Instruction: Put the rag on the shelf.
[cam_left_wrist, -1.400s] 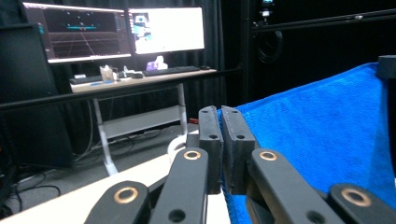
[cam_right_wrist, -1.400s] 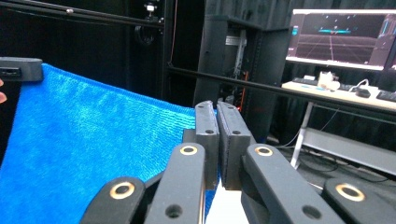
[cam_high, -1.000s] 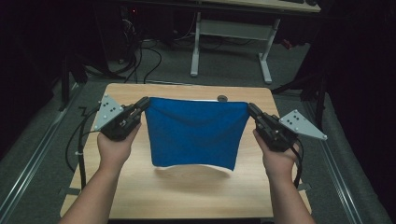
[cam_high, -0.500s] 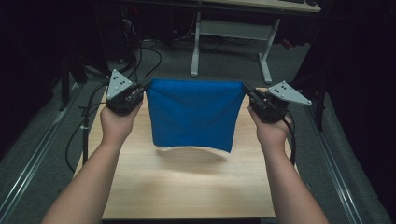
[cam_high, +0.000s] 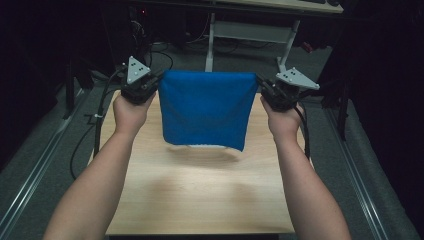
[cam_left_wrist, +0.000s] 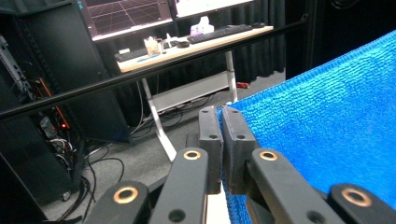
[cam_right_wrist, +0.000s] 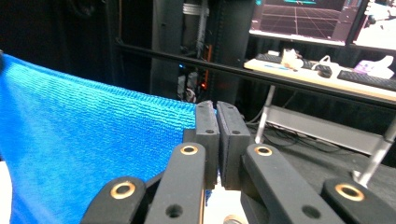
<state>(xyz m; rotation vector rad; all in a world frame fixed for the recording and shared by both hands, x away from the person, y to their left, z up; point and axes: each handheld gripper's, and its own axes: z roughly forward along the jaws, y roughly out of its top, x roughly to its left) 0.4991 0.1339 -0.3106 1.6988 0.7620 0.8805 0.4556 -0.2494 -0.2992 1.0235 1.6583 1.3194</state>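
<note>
I hold the blue cloth stretched between my two grippers, now lifted clear of the table. A second ago its lower part lay on the wood with the top edge held low; half a second ago it was rising; here the whole piece hangs in the air, its white-trimmed bottom hem floating above the tabletop and casting a soft shadow beneath it.

My left gripper is clamped on the cloth's upper left corner, and the left gripper view shows its jaws pressed together with the blue weave pinched between them. My right gripper is clamped the same way on the upper right corner; in the right gripper view the jaws meet on the fabric's edge. Both hands have moved up and away from me, toward the table's far edge, and the top hem runs nearly straight and taut from one gripper to the other.

As I read it, the lift means the cloth is spread and under control, hanging flat with no visible twist, though the lower right corner droops slightly lower than the left. That looks like the setup for laying it down smooth or folding it over. The next move will call for keeping both corners level and the tension even, or the hanging edge could land creased.

Beyond the table, a desk with keyboards and monitors stands in the dark room.
</note>
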